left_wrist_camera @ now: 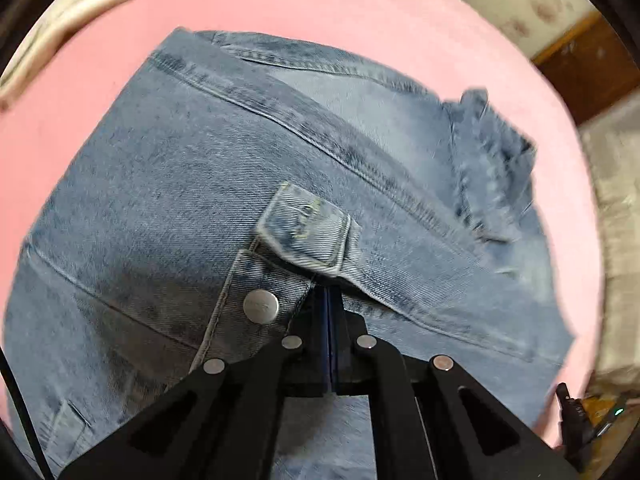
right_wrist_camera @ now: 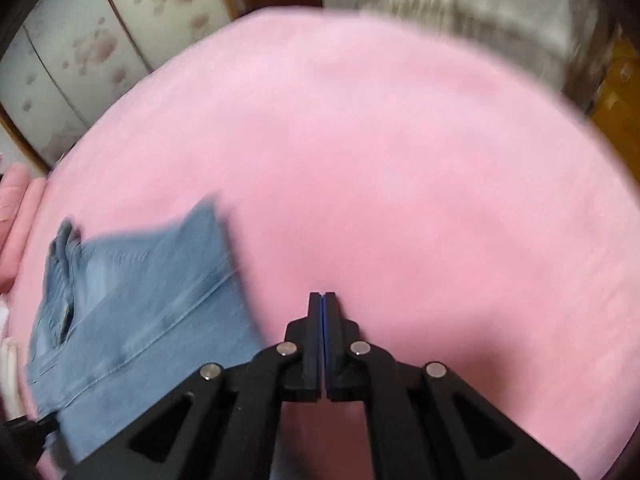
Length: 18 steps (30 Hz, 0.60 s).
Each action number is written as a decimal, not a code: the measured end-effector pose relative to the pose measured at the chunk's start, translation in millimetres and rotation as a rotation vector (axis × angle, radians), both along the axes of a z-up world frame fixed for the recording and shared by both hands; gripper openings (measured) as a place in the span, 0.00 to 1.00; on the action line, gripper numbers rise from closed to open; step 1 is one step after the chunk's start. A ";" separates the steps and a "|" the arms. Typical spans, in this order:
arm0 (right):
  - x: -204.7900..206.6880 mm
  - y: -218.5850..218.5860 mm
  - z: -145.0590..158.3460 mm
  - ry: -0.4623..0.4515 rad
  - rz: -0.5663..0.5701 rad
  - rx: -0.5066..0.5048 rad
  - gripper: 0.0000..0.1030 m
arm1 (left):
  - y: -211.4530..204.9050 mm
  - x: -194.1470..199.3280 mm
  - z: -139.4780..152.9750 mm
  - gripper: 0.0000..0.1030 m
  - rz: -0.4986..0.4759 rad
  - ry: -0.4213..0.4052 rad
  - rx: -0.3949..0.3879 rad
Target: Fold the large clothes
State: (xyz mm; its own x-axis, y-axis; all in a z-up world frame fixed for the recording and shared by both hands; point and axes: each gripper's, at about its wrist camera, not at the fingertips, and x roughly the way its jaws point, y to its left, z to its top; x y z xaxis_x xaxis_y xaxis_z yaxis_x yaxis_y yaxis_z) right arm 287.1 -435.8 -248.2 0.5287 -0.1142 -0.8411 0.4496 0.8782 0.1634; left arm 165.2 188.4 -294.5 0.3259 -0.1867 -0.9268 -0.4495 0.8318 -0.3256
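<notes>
Left gripper [left_wrist_camera: 328, 292] clamps one denim jacket [left_wrist_camera: 224, 184]; right gripper [right_wrist_camera: 323, 300] clenched empty above one pink bed [right_wrist_camera: 400, 160].

A faded blue denim jacket [left_wrist_camera: 224, 184] lay spread on the pink blanket [left_wrist_camera: 360, 12], one metal snap button [left_wrist_camera: 261, 307] showing beside a buttoned tab; its far edge looked bunched, perhaps folded.

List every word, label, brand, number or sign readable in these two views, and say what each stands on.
None can be read.
Metal button on the denim jacket: faint embossing, too blurred to read.
Buttonhole tab on the denim jacket: stitching only, no lettering.
Pink sheet: plain, no print.
Cabinet panels: floral pattern, no text.
Left gripper and right gripper: no markings visible.
</notes>
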 end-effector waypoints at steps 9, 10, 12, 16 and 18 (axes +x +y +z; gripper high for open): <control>59.4 155.8 -5.8 -0.084 0.490 0.517 0.00 | -112.9 49.1 23.9 0.01 -0.206 -0.163 -0.226; 64.3 178.6 -16.4 -0.042 0.560 0.558 0.00 | -124.8 61.3 19.4 0.01 -0.237 -0.138 -0.223; 75.4 211.5 -35.7 0.036 0.654 0.567 0.00 | -136.1 79.0 6.9 0.01 -0.283 -0.069 -0.218; 94.3 191.5 -49.7 0.032 0.624 0.453 0.00 | -100.2 79.4 -12.8 0.03 -0.343 0.024 -0.045; 104.5 143.0 -47.5 0.022 0.455 0.284 0.00 | -65.5 72.5 -16.7 0.02 -0.309 0.002 -0.042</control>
